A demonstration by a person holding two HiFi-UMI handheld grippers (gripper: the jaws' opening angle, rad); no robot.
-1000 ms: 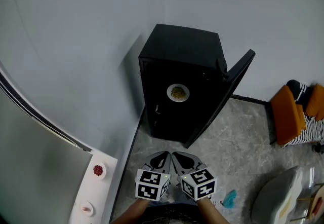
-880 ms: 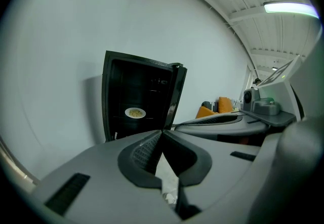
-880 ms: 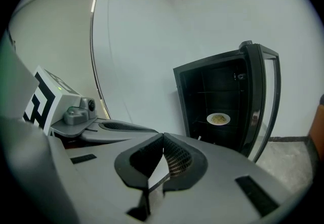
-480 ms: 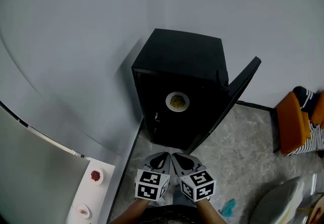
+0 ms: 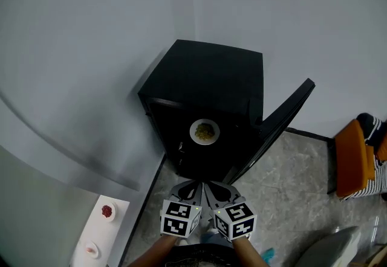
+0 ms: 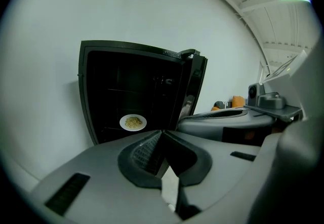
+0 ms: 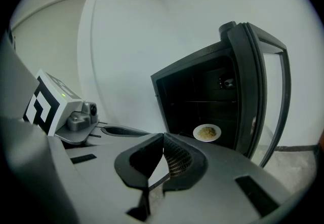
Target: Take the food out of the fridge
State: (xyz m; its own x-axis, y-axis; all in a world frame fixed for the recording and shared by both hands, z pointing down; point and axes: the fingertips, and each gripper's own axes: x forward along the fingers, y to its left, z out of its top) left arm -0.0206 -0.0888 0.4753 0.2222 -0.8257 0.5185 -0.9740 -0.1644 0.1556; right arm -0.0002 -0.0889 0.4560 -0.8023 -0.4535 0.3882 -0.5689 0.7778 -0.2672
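A black mini fridge point(image 5: 205, 75) stands on the floor against the grey wall, its door point(image 5: 284, 118) swung open to the right. Inside, on a shelf, sits a white plate of yellowish food point(image 5: 204, 131), which also shows in the left gripper view point(image 6: 133, 122) and in the right gripper view point(image 7: 206, 132). My left gripper point(image 5: 192, 186) and right gripper point(image 5: 213, 186) hang side by side in front of the fridge, a little short of its opening. Both are shut with nothing between the pads. The left gripper point(image 6: 161, 133) and the right gripper point(image 7: 163, 137) both point toward the plate.
A white ledge at lower left carries a small dish of red food point(image 5: 107, 211) and another small dish point(image 5: 91, 250). An orange cushion point(image 5: 354, 166) lies at the right edge. A pale grey object point(image 5: 329, 247) sits at lower right on the marbled floor point(image 5: 284, 187).
Both grippers have moved forward toward the open fridge, staying side by side and shut. The fridge and plate now sit closer to them in the head view.
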